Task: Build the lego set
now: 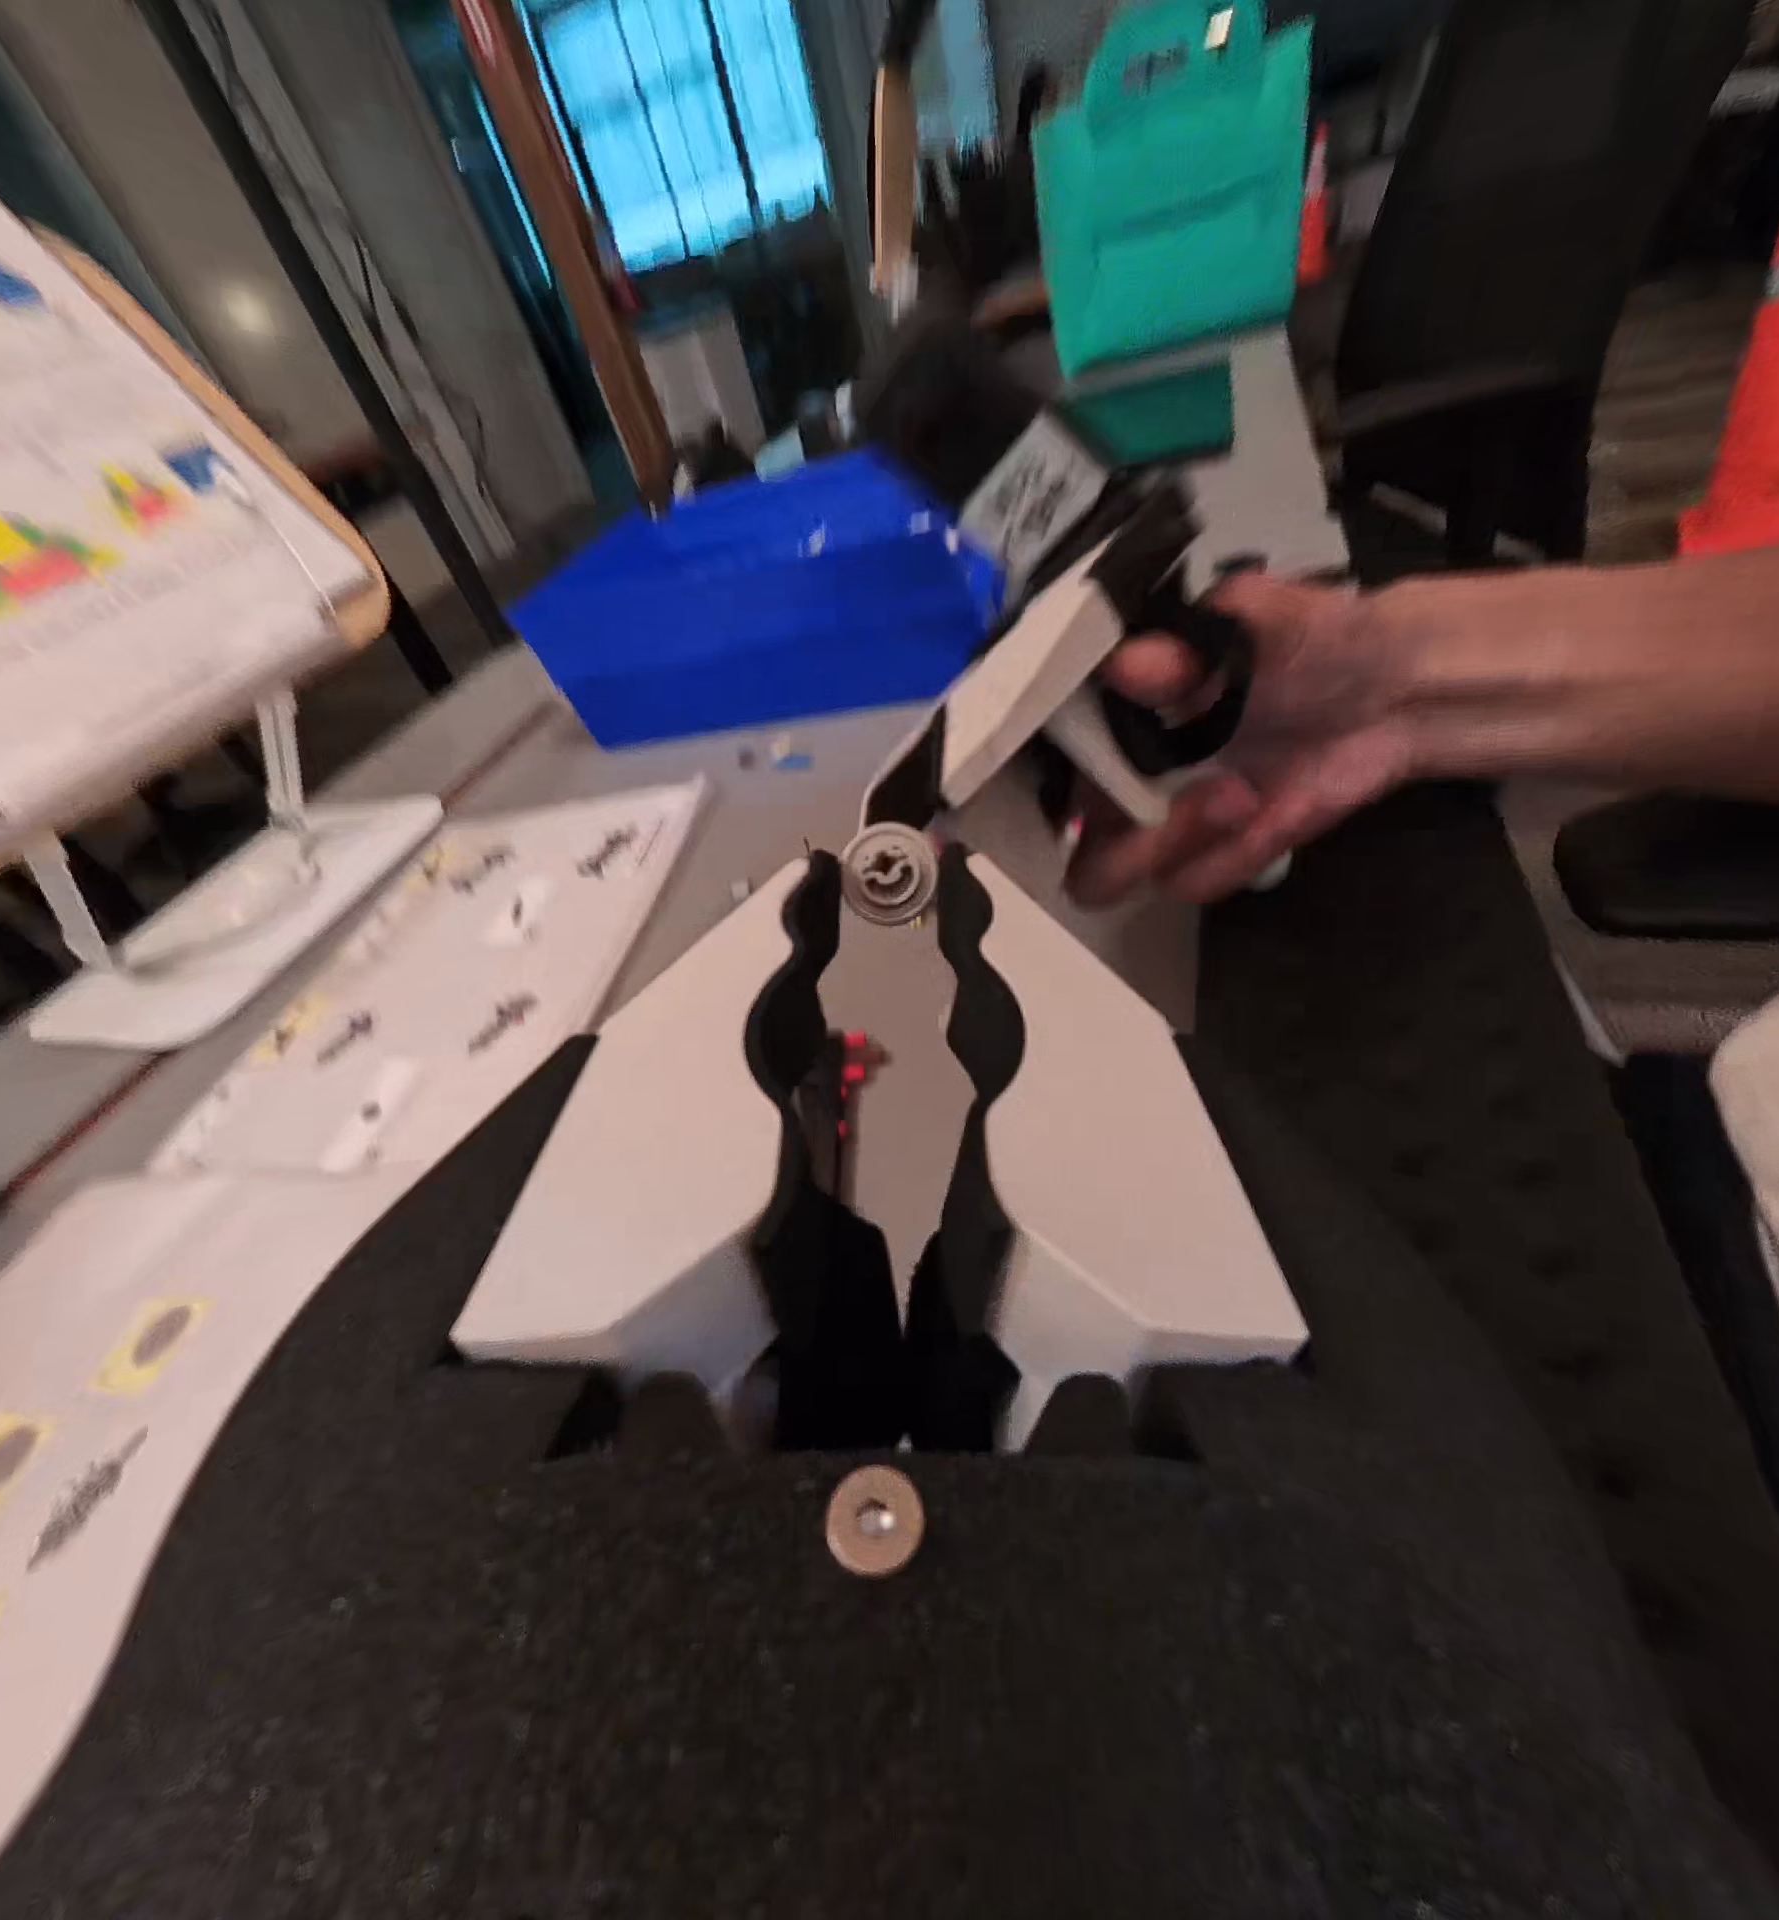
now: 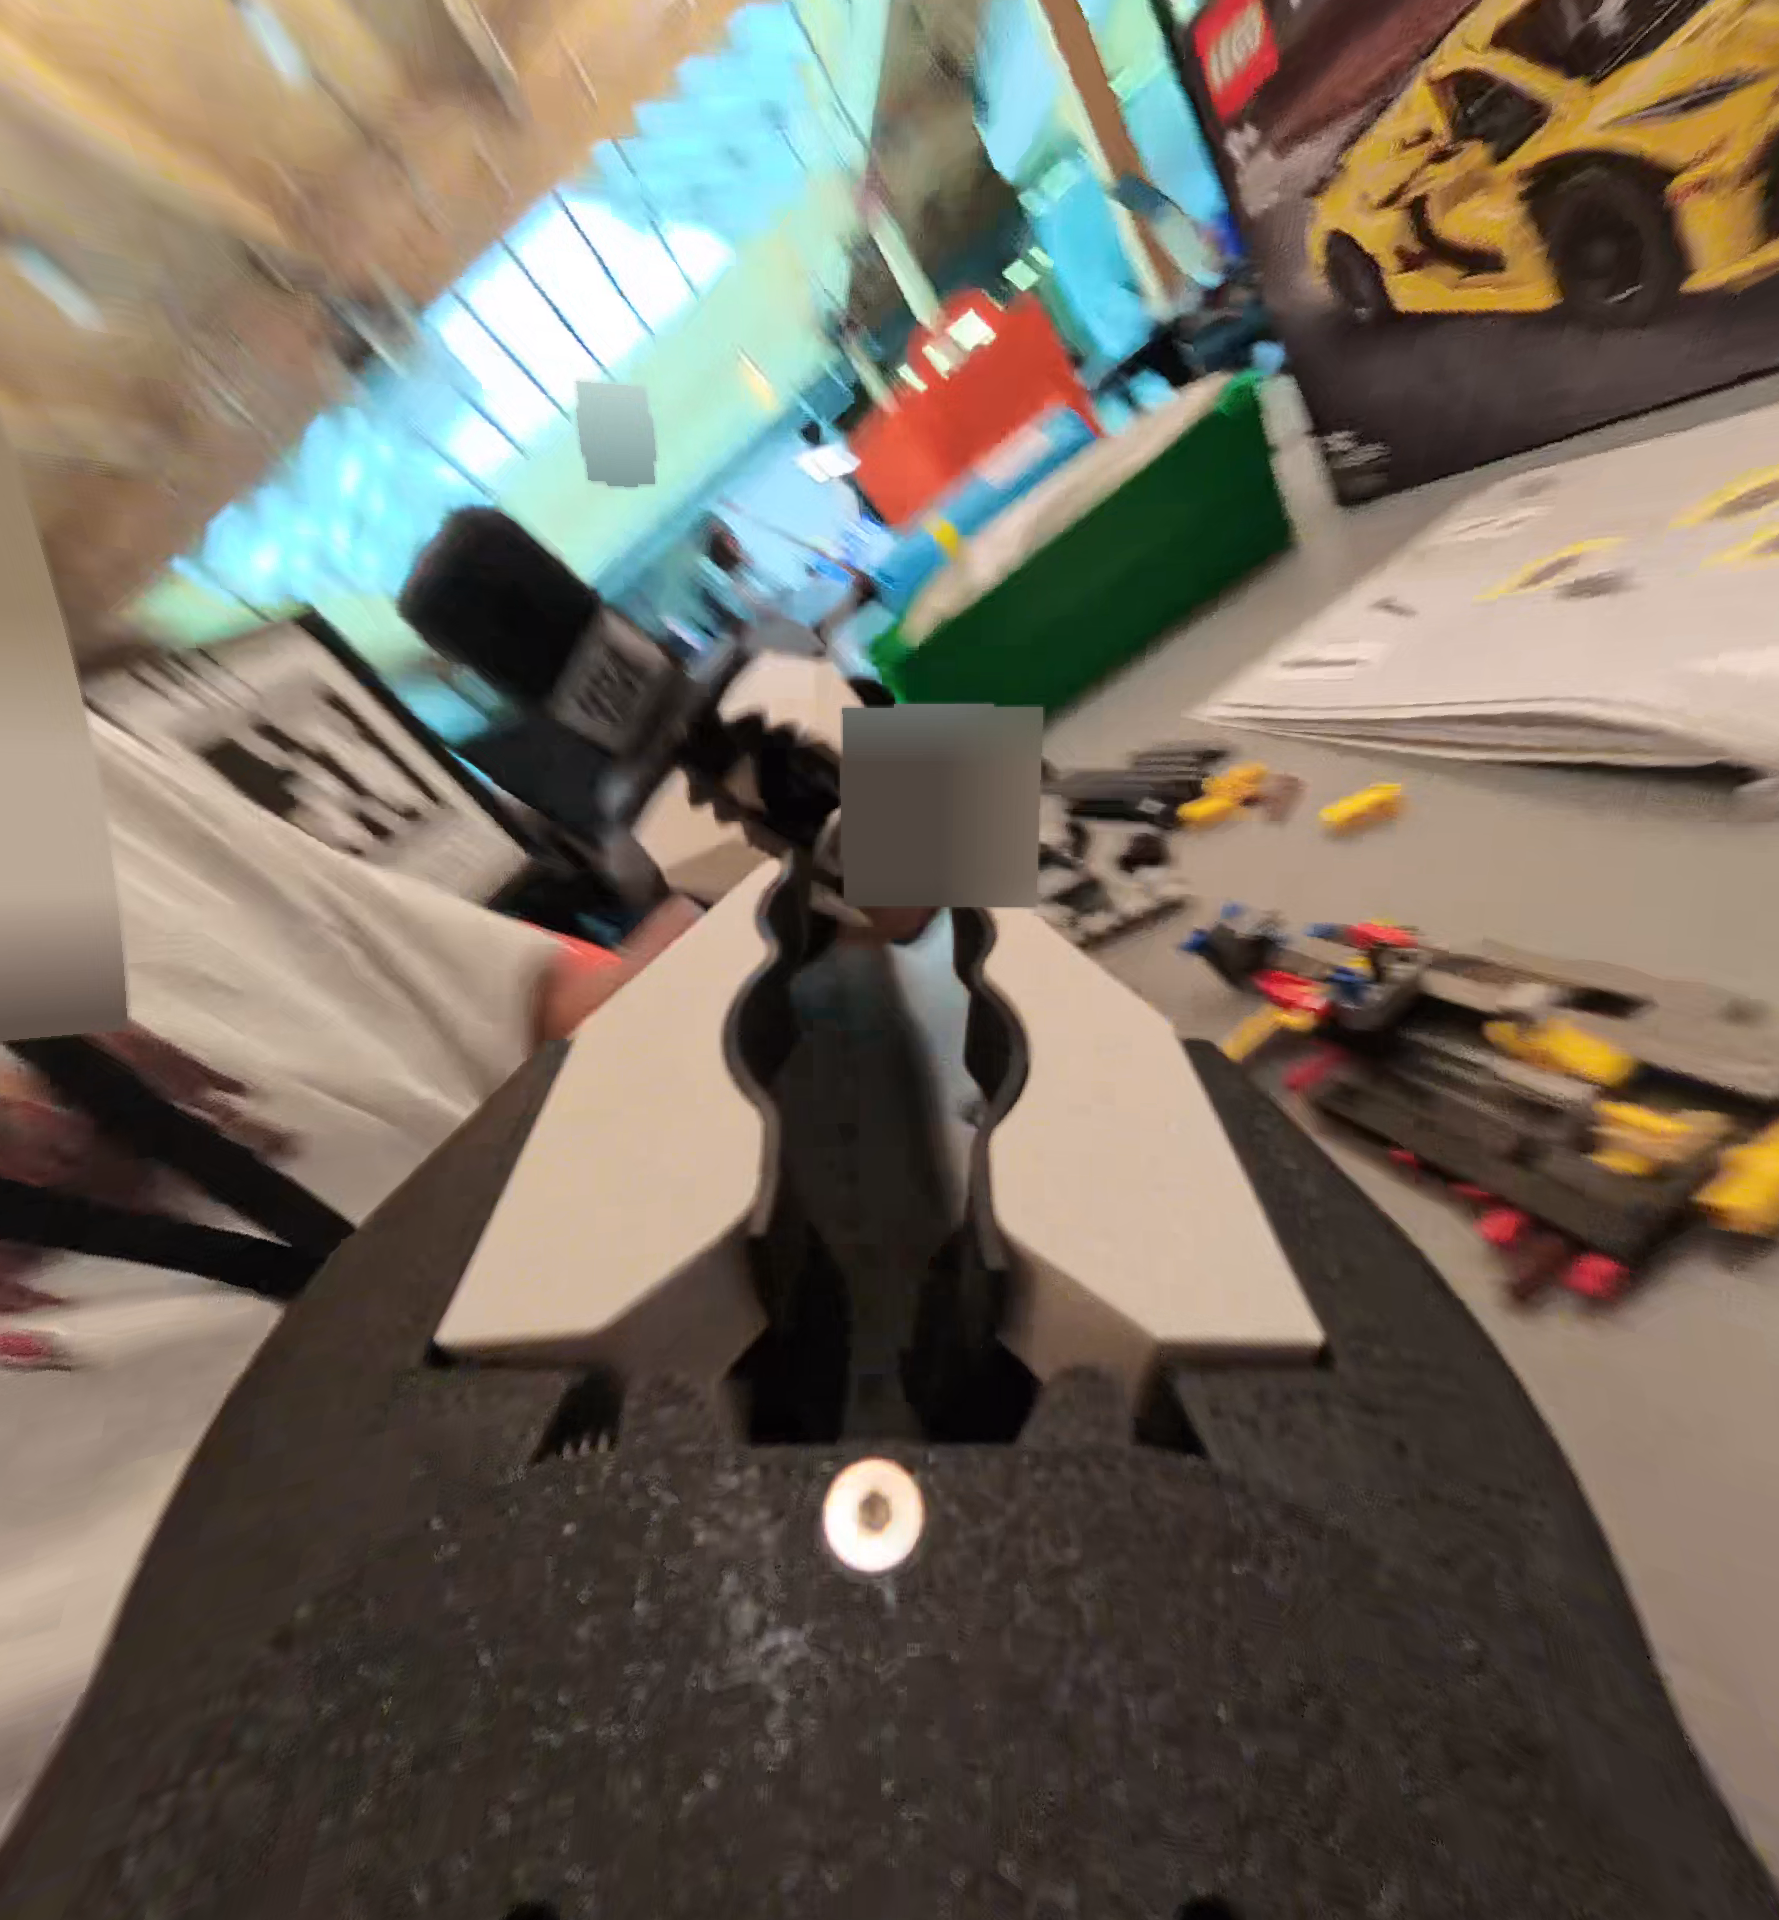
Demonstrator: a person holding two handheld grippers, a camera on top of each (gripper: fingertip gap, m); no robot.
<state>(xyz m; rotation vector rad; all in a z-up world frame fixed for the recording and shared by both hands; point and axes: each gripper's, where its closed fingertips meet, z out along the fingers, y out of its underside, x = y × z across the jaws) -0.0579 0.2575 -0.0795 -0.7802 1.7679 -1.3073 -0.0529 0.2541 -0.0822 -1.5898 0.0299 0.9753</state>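
1. Booklet (image 1: 64,499) on a stand sits far left in the left wrist view, its page showing coloured brick drawings.
2. Sheets (image 1: 428,997) with small printed marks lie flat on the counter (image 1: 511,758) below the booklet and toward the near left.
3. Left gripper (image 1: 887,871) points forward at centre, its fingers closed on a small grey round hub (image 1: 889,879) pinched at the very tips, held above the counter.
4. A blue bin (image 1: 760,613) stands behind the hub; a green bag (image 1: 1165,208) hangs farther back, blurred.
5. The right gripper (image 1: 906,800) comes in from the right in a hand (image 1: 1249,727), its tip just beside the hub; from this view I cannot tell whether they touch.
6. In the right wrist view, a white sleeve (image 2: 293,987) fills the left.
7. The right gripper (image 2: 869,914) at centre has its fingers parted by a narrow gap; a mosaic patch covers the tips, so whether it holds anything cannot be told.
8. Loose black and yellow pieces (image 2: 1228,800) lie right of it, then the part-built car (image 2: 1487,1101), black with yellow and red.
9. The set's box (image 2: 1550,239) stands at the far right rear.
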